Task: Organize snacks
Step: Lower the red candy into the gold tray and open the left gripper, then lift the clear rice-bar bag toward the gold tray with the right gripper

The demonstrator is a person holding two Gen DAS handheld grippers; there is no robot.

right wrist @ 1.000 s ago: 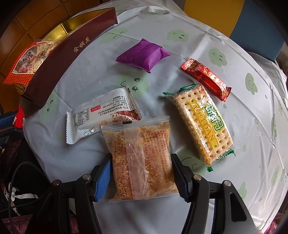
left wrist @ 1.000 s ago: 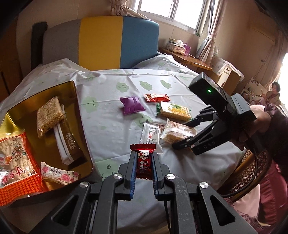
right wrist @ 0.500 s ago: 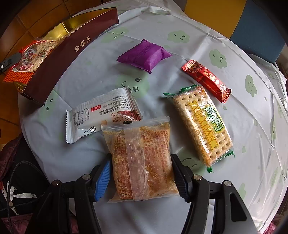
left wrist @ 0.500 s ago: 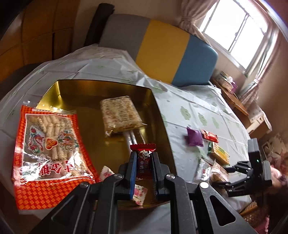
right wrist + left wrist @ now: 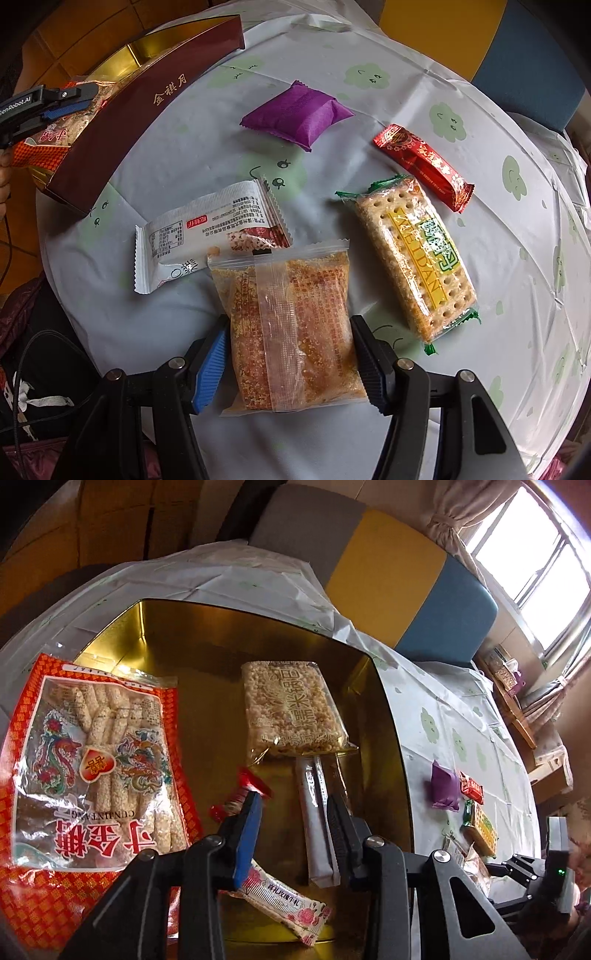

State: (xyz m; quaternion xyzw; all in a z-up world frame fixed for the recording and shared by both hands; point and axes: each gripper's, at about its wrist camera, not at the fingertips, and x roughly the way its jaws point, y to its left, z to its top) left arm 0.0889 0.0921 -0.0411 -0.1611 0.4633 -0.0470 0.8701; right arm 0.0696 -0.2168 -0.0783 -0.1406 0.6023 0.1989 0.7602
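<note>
Over the gold tray [image 5: 207,720], the jaws of my left gripper [image 5: 293,823] are opening. A small red candy [image 5: 236,801] has slipped out past the blue left pad and hangs blurred just above the tray floor. Nothing is between the pads. In the tray lie a big red bag of sesame sticks [image 5: 92,775], a puffed-rice packet [image 5: 291,705], white stick sachets [image 5: 317,812] and a pink floral bar [image 5: 280,908]. My right gripper [image 5: 290,362] points down at the table, its pads against both sides of a clear packet of golden crumb cake [image 5: 291,325].
On the tablecloth beyond the right gripper lie a white sachet [image 5: 207,229], a purple pillow pack [image 5: 295,110], a red bar [image 5: 424,162] and a cracker pack [image 5: 413,254]. The tray's maroon side wall [image 5: 147,103] stands at the left. A striped sofa [image 5: 388,576] is behind.
My left gripper swung from the table to over the tray and rolled. Its jaws spread, and the red candy left them towards the left. The right gripper and its packet stayed still.
</note>
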